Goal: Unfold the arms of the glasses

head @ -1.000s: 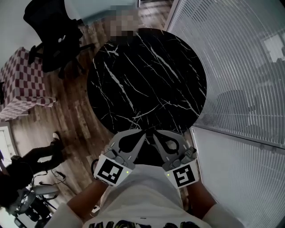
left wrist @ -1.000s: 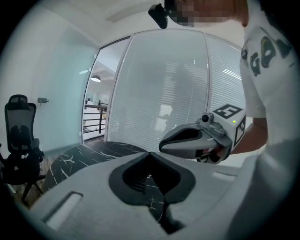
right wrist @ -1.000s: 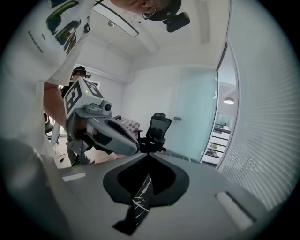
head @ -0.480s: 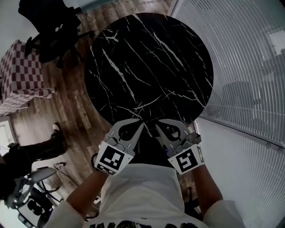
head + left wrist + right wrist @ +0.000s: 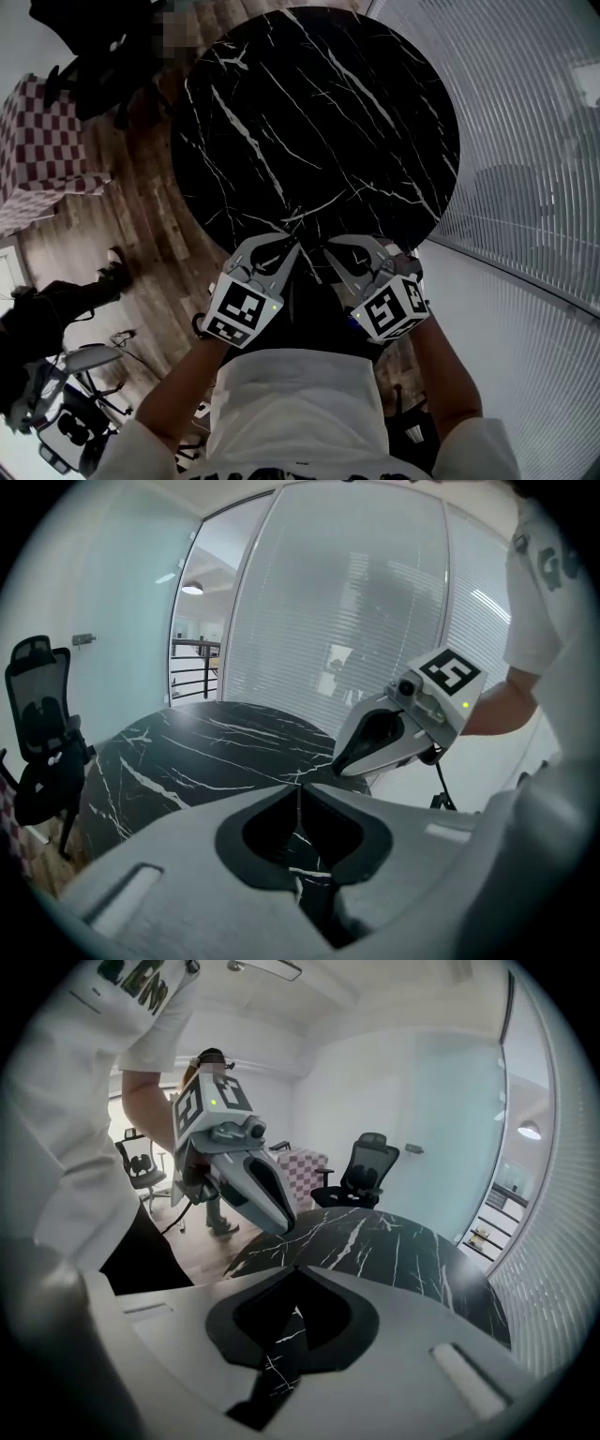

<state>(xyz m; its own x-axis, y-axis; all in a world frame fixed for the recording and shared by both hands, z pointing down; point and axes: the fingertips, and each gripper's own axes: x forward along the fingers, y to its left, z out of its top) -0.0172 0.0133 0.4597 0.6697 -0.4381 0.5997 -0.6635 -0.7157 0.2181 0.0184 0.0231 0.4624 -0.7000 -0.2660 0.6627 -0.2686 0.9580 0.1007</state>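
No glasses show in any view. A round black marble table (image 5: pixel 319 112) fills the middle of the head view. Both grippers hang side by side at its near edge, tips pointing at each other. My left gripper (image 5: pixel 296 246) has just been opening: a hairline slit shows between its tips (image 5: pixel 299 787), with nothing in it. My right gripper (image 5: pixel 326 247) is shut and holds nothing (image 5: pixel 296 1267). Each gripper also appears in the other's view: the right gripper (image 5: pixel 339 769) and the left gripper (image 5: pixel 289 1230). The marble top (image 5: pixel 187 752) lies just beyond the jaws.
A black office chair (image 5: pixel 103 56) stands beyond the table at the far left, beside a checkered box (image 5: pixel 42 150). A slatted glass wall (image 5: pixel 525 141) runs along the right. Another person (image 5: pixel 47 319) and wheeled gear are on the wooden floor at the left.
Both grippers have come down together towards the table's near edge. The left gripper's tips now show a hairline gap.
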